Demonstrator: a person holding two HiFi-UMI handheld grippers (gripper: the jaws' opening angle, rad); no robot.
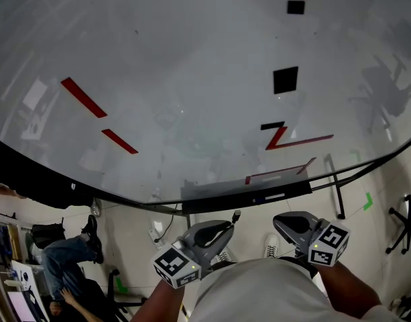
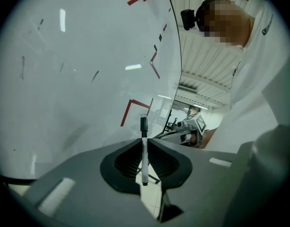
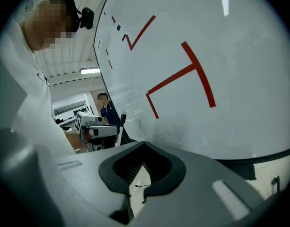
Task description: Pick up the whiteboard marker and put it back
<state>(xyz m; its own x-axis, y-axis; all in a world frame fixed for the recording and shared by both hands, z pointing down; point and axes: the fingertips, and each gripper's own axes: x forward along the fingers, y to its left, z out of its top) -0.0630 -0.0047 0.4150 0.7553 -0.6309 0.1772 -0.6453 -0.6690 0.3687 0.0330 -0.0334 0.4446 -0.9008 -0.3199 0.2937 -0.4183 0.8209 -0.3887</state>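
The whiteboard marker [image 2: 144, 151], white with a black cap, stands upright between the jaws of my left gripper [image 2: 144, 148], which is shut on it. In the head view its black tip [image 1: 236, 216] pokes out past the left gripper [image 1: 225, 227], just below the whiteboard's dark tray [image 1: 218, 196]. My right gripper [image 1: 283, 221] hovers beside it at the same height; its jaws [image 3: 144, 148] meet with nothing between them. The right gripper view also shows the left gripper [image 3: 95, 126] holding the marker [image 3: 122, 119] near the board's lower edge.
The large whiteboard [image 1: 192, 79] carries red lines and black square magnets [image 1: 285, 80]. A small item [image 1: 272, 196] lies on the tray. A seated person [image 1: 64, 260] is at lower left, an office chair [image 1: 406, 227] at right. The stand's legs [image 1: 336, 186] reach the tiled floor.
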